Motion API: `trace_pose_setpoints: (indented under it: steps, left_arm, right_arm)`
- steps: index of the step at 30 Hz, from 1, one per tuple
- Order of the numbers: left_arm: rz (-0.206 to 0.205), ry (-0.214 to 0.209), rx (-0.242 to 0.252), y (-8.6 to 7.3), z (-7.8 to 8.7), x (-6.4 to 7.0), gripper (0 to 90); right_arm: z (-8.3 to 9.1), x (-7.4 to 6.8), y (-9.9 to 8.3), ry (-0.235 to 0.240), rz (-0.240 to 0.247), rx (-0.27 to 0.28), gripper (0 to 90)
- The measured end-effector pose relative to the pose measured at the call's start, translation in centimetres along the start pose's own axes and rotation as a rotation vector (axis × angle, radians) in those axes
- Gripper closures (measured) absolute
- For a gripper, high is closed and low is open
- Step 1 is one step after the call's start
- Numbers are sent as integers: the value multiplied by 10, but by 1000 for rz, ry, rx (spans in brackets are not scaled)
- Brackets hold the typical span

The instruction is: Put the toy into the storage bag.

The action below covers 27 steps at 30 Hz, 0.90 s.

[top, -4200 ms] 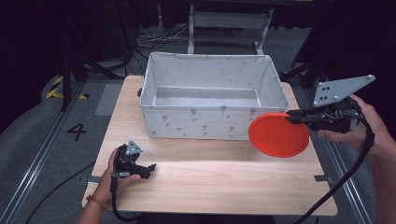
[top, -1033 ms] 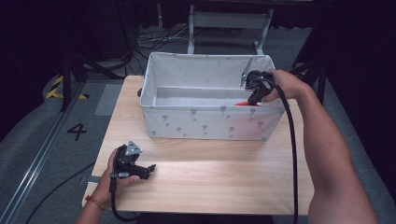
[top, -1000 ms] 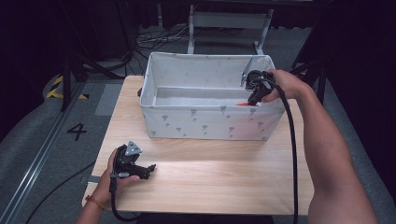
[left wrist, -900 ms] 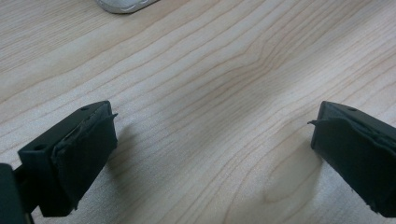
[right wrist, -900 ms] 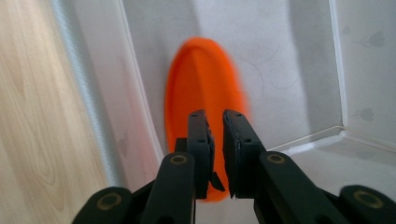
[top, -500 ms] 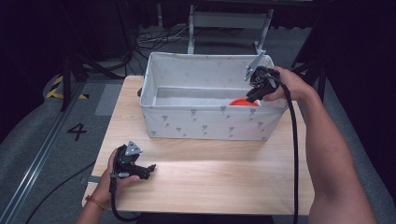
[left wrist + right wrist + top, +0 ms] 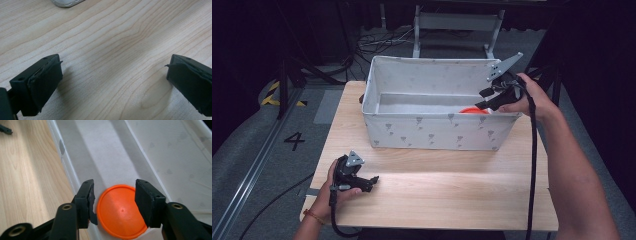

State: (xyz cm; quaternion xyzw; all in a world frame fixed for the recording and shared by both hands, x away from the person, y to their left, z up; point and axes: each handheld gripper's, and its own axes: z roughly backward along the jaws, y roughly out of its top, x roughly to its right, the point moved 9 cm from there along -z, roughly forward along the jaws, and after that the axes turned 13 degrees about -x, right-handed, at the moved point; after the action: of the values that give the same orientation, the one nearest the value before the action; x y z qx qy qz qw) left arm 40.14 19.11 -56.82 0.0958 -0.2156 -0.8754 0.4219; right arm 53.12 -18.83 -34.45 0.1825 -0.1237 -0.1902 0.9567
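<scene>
The orange disc is seen lying flat on the floor of the white fabric bin, lower centre of frame, beneath the spread right gripper. At lower left, the left gripper is held spread above the wooden table.

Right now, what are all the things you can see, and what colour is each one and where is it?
Disc: one, orange, lying flat on the floor of the box at its right end.
Box: one, white fabric with small grey marks, open top, standing on the far half of the table.
Table: one, light wood, in the middle of the room.
Floor number 4: one, black, on the grey floor left of the table.
Cables: several, black, on the floor behind the table.
Right gripper: one, black, jaws open, above the disc over the box's right end, apart from it.
Left gripper: one, black, jaws open, low over the table's near left corner.
Hands: two, one holding each gripper.
</scene>
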Motion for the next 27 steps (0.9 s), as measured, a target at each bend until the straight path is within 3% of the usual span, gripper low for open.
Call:
trace_pose_setpoints:
  steps: [12,18,20,27]
  left_arm:
    - [6,2,-3,-1,0,0,6]
    - [6,2,-3,-1,0,0,5]
    - [6,2,-3,-1,0,0,5]
    - [6,2,-3,-1,0,0,5]
  right_arm:
    - [26,-18,-10,-98,-91,110,331]
    - [31,-24,-16,-122,-148,150,282]
    - [33,-26,-20,-161,-159,151,258]
    - [37,-34,-31,-169,-182,174,243]
